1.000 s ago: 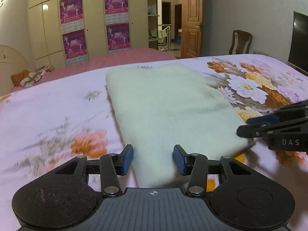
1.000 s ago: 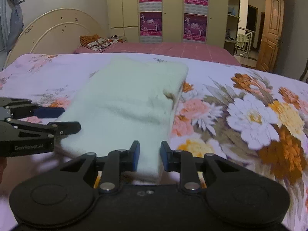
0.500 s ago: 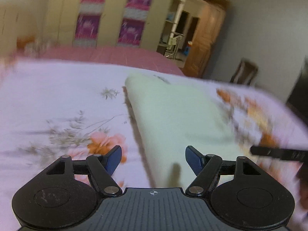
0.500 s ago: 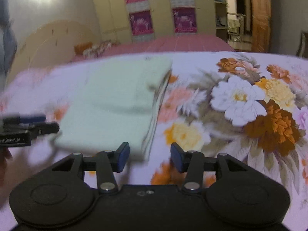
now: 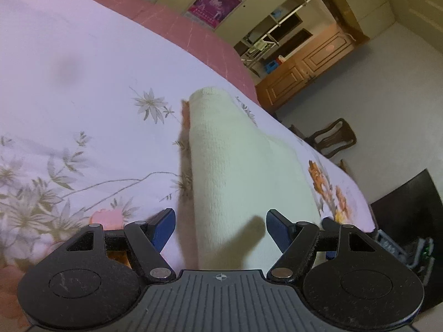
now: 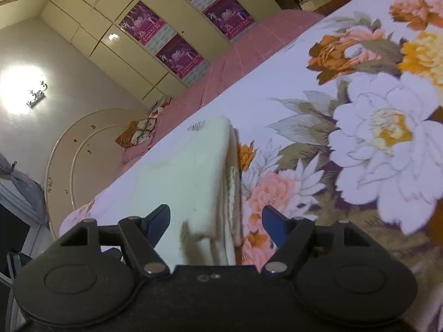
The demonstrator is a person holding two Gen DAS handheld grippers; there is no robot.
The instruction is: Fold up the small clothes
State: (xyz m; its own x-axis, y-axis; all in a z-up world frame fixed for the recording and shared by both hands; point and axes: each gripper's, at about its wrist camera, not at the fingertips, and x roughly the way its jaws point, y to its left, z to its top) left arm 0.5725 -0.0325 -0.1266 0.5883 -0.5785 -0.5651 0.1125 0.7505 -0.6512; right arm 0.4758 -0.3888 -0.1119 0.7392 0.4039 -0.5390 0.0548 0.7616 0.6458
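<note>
A bedroom with cream wardrobe doors carrying magenta posters (image 6: 177,55), a curved pale headboard (image 6: 83,149) and a wooden door frames the work surface: a bed spread with a lilac floral-printed sheet (image 5: 83,83), soft and slightly rumpled, over a pink coverlet beyond.

On that sheet, just ahead of both tools, lies the pale cream knitted garment, folded into a long narrow stack (image 5: 235,171). It looks light, limp and a little fuzzy, so it should neither slip nor break, but its layers may slide apart. In the right wrist view the stacked edges show along the garment's right side (image 6: 232,182); pinching all the layers together at the near corners seems the surest hold.

The left gripper (image 5: 220,228) stands wide apart, straddling the garment's near end without pressing it. The right gripper (image 6: 216,222) is spreading its jaws, cloth between them, apparently untouched, though blur makes contact hard to judge.
</note>
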